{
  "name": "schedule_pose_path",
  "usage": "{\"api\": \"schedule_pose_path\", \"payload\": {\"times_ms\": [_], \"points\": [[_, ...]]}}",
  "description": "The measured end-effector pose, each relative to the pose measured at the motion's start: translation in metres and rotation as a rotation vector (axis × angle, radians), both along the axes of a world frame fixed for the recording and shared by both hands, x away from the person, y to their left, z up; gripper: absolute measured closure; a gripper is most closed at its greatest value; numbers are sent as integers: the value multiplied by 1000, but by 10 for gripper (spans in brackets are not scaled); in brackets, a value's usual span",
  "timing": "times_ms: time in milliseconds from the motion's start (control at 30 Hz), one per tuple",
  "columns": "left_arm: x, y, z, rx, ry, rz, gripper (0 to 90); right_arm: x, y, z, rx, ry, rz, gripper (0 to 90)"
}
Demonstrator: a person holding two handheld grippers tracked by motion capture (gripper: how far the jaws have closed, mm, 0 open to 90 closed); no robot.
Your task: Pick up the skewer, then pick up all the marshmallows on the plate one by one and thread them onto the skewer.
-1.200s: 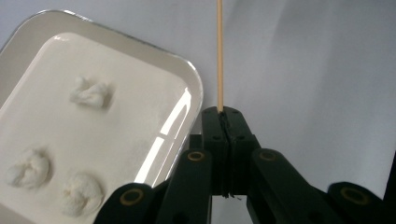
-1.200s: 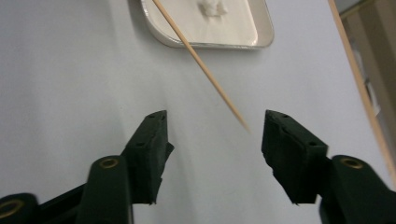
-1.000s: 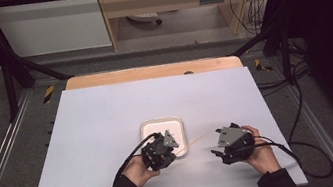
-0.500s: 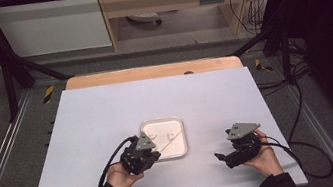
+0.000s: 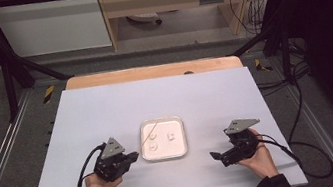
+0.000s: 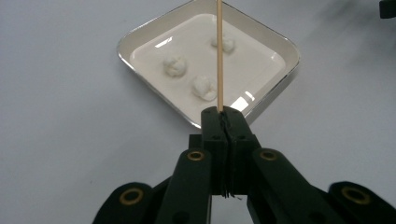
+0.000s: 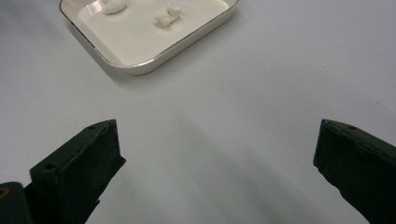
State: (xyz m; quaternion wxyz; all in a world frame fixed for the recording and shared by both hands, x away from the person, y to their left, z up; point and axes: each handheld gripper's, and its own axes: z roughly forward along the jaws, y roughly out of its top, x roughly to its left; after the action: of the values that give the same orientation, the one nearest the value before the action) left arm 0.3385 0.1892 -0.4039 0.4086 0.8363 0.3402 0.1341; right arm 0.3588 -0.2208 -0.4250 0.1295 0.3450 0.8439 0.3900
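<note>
Clamping skewer (image 6: 219, 56), left tool (image 6: 225, 116) beside tray (image 6: 140, 35)

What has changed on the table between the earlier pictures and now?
The left gripper, shut on the thin wooden skewer, drew back leftward off the white square tray. The right gripper moved away rightward, and its jaws have just been opening, with nothing between them. The tray stayed in place.

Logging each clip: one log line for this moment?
left gripper: shut on skewer | right gripper: just opened, nothing held | tray: three white lumps
</note>
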Motion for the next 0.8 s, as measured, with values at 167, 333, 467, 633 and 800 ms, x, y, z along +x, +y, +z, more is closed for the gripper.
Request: {"api": "schedule_pose_path", "payload": {"times_ms": [167,333,467,633,800], "points": [[-6,16,-5,-27,-10,33,884,2,10,5,16,-4,0,12],[-12,30,-10,-59,-23,55,884,7,21,8,36,-6,-8,8],[-17,39,-14,-83,-40,68,884,11,31,9,54,1,-8,8],[-21,46,-19,-100,-33,77,883,19,45,10,88,14,-15,9],[-22,48,-21,-101,-41,92,883,31,66,9,109,22,-22,12]]}}
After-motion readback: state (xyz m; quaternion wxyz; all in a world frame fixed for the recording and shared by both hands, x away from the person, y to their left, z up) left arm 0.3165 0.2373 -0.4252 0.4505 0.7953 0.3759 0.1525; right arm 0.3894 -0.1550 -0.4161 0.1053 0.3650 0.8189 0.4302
